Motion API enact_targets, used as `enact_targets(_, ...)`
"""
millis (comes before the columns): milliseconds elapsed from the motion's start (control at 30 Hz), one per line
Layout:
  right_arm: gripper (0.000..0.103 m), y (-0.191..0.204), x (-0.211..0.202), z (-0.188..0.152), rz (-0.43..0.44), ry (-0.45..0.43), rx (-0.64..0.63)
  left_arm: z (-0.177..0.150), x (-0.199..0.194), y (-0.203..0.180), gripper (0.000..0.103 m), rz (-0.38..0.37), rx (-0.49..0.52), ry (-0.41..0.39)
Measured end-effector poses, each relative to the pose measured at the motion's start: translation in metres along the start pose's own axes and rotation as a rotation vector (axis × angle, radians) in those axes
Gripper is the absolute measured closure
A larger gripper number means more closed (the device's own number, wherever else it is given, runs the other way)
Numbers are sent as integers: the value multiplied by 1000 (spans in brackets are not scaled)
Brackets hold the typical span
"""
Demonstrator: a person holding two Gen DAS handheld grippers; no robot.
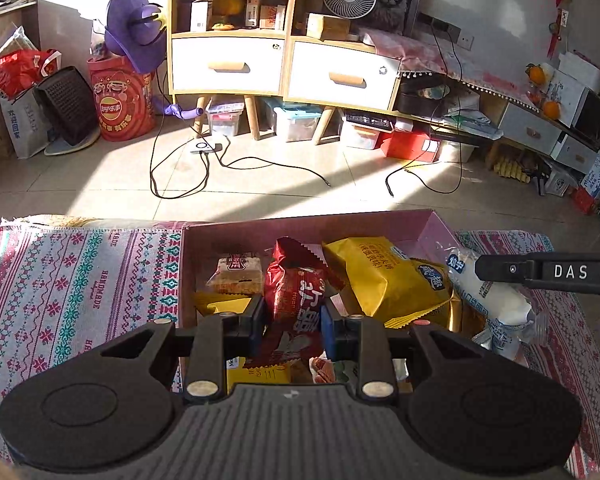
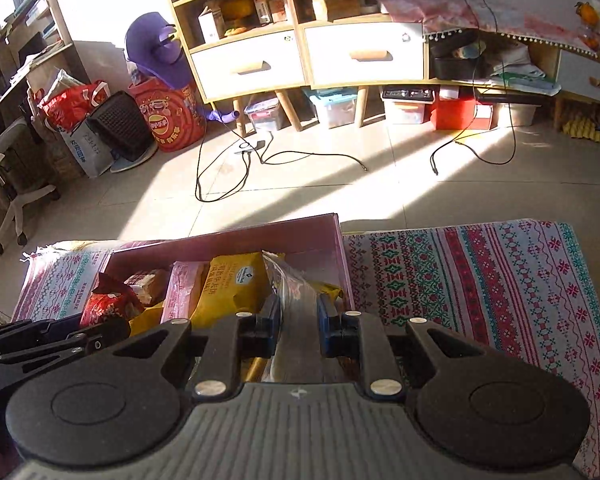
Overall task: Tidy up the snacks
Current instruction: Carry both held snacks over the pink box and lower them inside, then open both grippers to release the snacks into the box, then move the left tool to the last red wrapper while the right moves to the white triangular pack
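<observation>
A pink cardboard box [image 1: 308, 222] of snacks sits on a patterned cloth [image 1: 80, 280]. My left gripper [image 1: 292, 326] is shut on a red snack packet [image 1: 296, 296] over the box. A yellow packet [image 1: 384, 276] and a wrapped cracker bar [image 1: 238, 272] lie in the box. My right gripper [image 2: 299, 320] is shut on a clear and white packet [image 2: 296, 300] at the box's right wall [image 2: 346, 272]; that packet also shows in the left wrist view [image 1: 488, 292]. The red packet shows at left in the right wrist view [image 2: 108, 304].
The cloth [image 2: 480, 288] stretches to the right of the box. Beyond the table edge lies a tiled floor with black cables [image 1: 204, 168]. A wooden shelf unit with white drawers [image 1: 228, 64] and storage bins stands at the back.
</observation>
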State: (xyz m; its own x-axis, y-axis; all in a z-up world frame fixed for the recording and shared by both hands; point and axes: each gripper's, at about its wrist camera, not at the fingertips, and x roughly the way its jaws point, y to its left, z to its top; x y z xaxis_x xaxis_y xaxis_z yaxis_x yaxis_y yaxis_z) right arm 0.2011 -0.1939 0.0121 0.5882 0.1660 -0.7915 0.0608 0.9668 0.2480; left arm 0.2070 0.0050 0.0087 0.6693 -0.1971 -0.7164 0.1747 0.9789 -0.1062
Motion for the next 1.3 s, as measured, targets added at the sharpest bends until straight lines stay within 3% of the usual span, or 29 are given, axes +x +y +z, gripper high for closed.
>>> enact_targets(233, 85, 1, 5, 4, 14, -7, 12, -1, 7, 1, 67, 0, -2, 22)
enact_targets(533, 66, 1, -9, 1, 23, -4, 25, 2, -5, -1, 44, -1, 5, -2)
enact_targets(600, 58, 2, -14, -1, 29, -3, 18, 1, -10, -3, 40, -2, 10, -1)
enact_targets(933, 38, 5, -42, -18, 48, 10, -23, -12, -35, -2, 28, -6, 18, 12)
enact_targets(1000, 34, 5, -47, -21, 58, 14, -23, -15, -41, -1, 20, -3, 17, 13)
enact_targets(1300, 18, 7, -74, -41, 96, 26, -28, -29, -69, 1, 11, -14, 20, 29)
